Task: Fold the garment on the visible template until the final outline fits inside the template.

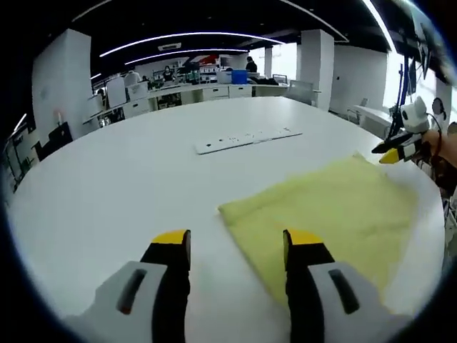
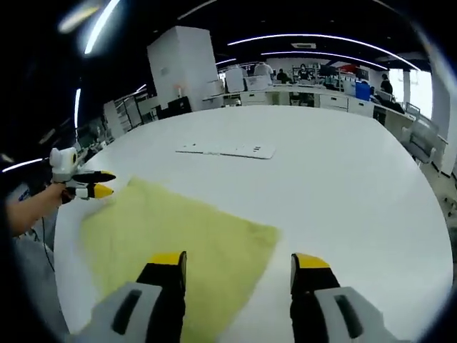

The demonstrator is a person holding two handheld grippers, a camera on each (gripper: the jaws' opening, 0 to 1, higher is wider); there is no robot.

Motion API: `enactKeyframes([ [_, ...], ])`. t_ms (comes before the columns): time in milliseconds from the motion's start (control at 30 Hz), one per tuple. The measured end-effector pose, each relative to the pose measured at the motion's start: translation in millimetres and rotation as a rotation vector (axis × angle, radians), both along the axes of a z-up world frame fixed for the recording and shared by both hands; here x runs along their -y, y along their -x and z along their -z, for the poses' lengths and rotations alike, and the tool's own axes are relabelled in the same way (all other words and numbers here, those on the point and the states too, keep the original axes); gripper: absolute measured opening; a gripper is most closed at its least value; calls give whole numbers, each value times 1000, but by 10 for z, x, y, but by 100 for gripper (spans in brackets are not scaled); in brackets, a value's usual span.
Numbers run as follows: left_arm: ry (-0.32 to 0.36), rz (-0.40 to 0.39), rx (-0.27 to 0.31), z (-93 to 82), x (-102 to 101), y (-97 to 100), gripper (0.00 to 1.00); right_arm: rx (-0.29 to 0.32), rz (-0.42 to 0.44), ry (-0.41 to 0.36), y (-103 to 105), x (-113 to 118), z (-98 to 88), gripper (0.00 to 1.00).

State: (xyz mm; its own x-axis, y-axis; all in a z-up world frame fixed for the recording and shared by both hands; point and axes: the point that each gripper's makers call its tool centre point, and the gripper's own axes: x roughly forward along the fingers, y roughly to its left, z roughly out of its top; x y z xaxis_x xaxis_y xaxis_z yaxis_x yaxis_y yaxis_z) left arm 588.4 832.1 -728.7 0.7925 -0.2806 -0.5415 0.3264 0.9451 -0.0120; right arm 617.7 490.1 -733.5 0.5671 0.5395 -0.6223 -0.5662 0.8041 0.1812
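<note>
A pale yellow garment (image 1: 335,207) lies flat, folded into a rough rectangle, on the white round table (image 1: 143,179). My left gripper (image 1: 237,246) hovers open over the cloth's near corner, one jaw above the cloth and the other above bare table. In the left gripper view my right gripper (image 1: 391,151) comes in from the right at the garment's far edge. In the right gripper view the garment (image 2: 164,221) spreads to the lower left. My right gripper (image 2: 238,268) is open above its corner, holding nothing. My left gripper (image 2: 107,184) sits at the cloth's far left edge.
A flat white strip (image 1: 246,139) lies on the table beyond the garment, also in the right gripper view as the strip (image 2: 225,150). Bare tabletop (image 2: 343,186) stretches to the right. Desks, cabinets and people stand far behind. A person's forearm (image 2: 28,204) holds the left gripper.
</note>
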Motion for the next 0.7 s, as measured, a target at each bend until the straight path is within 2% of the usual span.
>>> enactKeyframes([
  [167,9,49,13,-36,62,159,54,-21,-43,-3,246,-13,-33,62],
  [500,19,147,-18,-12,176,522,54,-72,-118,13,731,5,-25,63],
  [700,-7,179,-46,28,159,746,52,-99,-138,23,974,29,11,60],
])
